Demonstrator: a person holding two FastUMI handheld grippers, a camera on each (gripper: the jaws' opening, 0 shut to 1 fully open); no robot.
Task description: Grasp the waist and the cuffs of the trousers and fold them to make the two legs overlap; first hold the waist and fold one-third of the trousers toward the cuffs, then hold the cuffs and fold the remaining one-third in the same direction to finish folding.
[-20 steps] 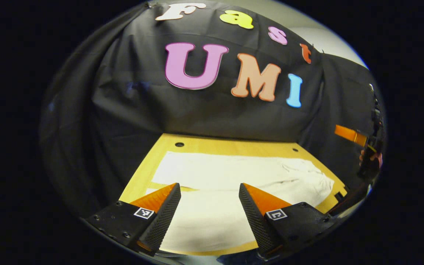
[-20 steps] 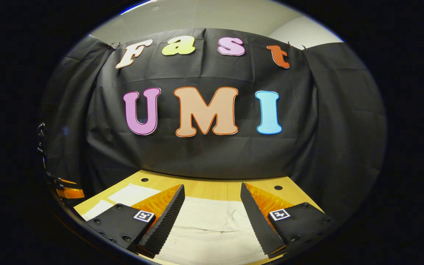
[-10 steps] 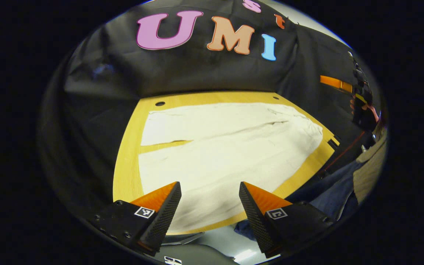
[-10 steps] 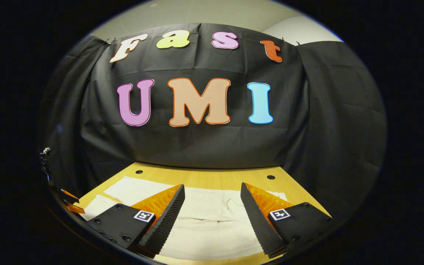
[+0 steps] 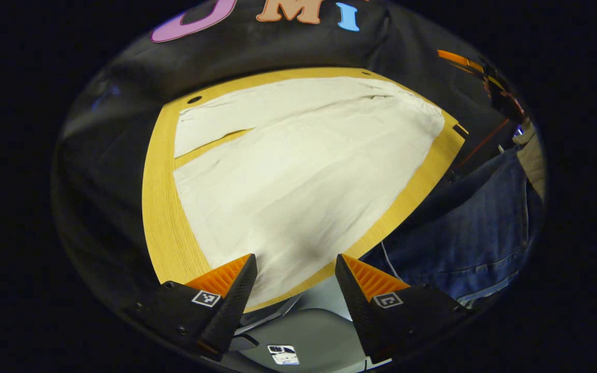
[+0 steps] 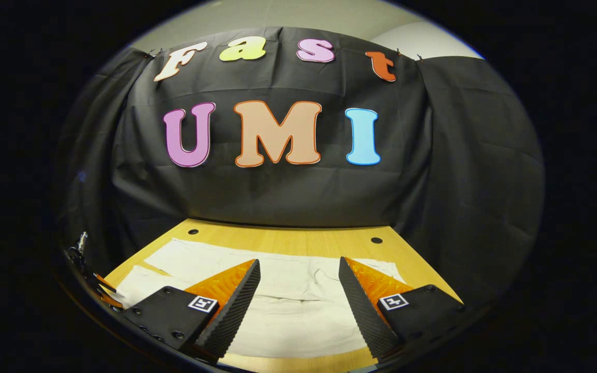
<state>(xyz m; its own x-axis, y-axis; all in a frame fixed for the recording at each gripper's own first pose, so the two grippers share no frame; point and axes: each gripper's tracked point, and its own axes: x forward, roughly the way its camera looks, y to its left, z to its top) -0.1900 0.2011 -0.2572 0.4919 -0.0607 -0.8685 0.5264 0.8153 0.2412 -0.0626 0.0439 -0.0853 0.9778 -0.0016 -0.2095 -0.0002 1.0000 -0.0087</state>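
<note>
Both tongs gape empty: the left gripper (image 5: 293,269) hangs above the near edge of the cream cloth trousers (image 5: 298,171) spread flat on the yellow wooden table (image 5: 161,228); the right gripper (image 6: 298,274) hovers over the waist end. A shallow bite may catch a single layer, skewing the leg overlap. Cuff edges wash out in glare.

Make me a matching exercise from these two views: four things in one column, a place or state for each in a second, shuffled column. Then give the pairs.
Things
1. trousers
2. left gripper
3. table
4. right gripper

Places or states
A. wooden, with round holes near the far edge
B. open, over the near table edge at the trouser leg
C. pale, spread flat, legs apart at the cuffs
D. open, above the waist end

Pairs: 1-C, 2-B, 3-A, 4-D
</note>
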